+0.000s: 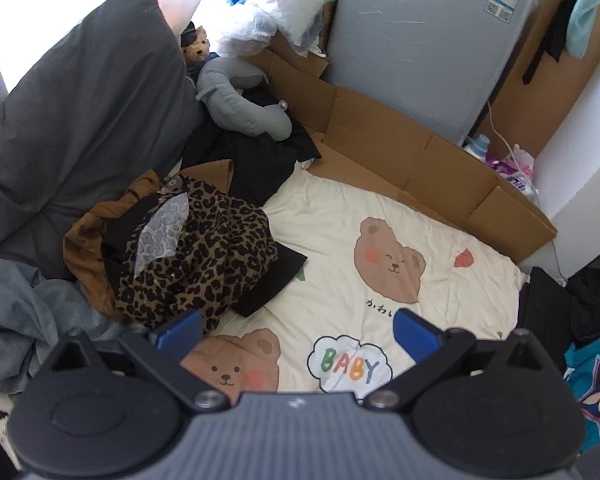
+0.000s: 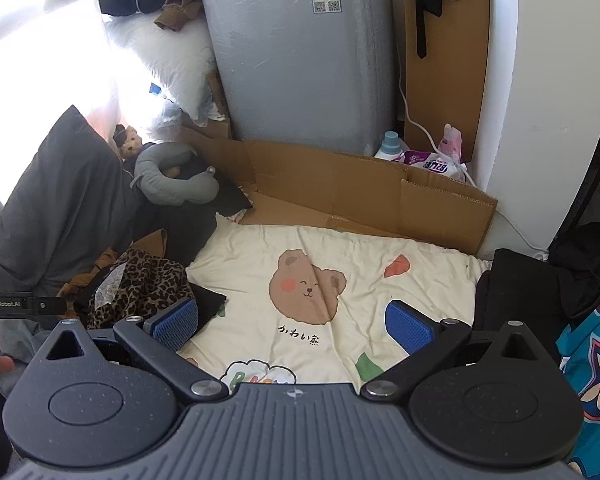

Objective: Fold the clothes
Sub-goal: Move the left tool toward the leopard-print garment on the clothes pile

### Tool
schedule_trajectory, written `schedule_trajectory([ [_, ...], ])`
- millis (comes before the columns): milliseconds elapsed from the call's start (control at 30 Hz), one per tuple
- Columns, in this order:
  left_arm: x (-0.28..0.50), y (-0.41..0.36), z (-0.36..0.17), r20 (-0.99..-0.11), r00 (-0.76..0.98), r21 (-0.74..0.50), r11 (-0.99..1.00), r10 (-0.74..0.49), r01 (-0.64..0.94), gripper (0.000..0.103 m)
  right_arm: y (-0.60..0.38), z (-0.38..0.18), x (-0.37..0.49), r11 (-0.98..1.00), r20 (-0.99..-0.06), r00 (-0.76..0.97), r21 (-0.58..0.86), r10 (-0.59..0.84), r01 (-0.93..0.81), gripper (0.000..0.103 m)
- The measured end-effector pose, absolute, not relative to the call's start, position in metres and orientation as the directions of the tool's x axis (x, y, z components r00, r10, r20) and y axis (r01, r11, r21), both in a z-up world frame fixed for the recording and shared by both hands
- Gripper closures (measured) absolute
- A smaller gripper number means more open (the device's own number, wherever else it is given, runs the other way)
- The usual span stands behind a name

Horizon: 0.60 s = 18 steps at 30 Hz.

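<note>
Both the left gripper and right gripper are held spread wide — nothing is gripped. A leopard-print garment is heaped, perhaps over brown cloth, on the bear-print sheet.

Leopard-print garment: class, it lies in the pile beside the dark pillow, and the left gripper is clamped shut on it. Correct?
Not quite. The leopard-print garment does lie beside the dark pillow, but the left wrist view shows the left gripper open and empty above the sheet.

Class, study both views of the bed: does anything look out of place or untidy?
Yes. The leopard-print garment lies crumpled on a heap of brown and black clothes at the left of the bear-print sheet, nothing folded. Flattened cardboard lines the bed's far edge. Both grippers are open and empty.
</note>
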<state>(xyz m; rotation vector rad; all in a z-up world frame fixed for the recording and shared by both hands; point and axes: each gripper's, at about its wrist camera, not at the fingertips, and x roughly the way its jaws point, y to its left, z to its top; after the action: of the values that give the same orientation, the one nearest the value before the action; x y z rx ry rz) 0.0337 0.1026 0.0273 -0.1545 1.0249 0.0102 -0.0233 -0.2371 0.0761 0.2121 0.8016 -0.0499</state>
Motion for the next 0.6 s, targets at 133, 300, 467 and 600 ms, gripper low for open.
schedule_trajectory([
  [133,0.041,0.11,0.024,-0.851,0.523,-0.117,0.989,-0.051,-0.094,0.001,-0.241,0.071,-0.013,0.976,-0.722,0.691,0.162,0.016,0.147,0.0],
  [300,0.051,0.118,0.022,-0.841,0.539,-0.111,0.989,-0.04,-0.099,0.001,-0.244,0.065,0.003,0.978,-0.715,0.699,0.155,0.014,0.138,0.0],
  [467,0.062,0.129,0.017,-0.843,0.537,-0.109,0.987,-0.028,-0.119,0.002,-0.245,0.058,0.019,0.977,-0.713,0.7,0.179,0.047,0.117,0.0],
  [600,0.073,0.143,0.013,-0.853,0.521,-0.111,0.98,-0.01,-0.164,0.004,-0.247,0.053,0.029,0.984,-0.716,0.698,0.142,0.027,0.107,0.0],
])
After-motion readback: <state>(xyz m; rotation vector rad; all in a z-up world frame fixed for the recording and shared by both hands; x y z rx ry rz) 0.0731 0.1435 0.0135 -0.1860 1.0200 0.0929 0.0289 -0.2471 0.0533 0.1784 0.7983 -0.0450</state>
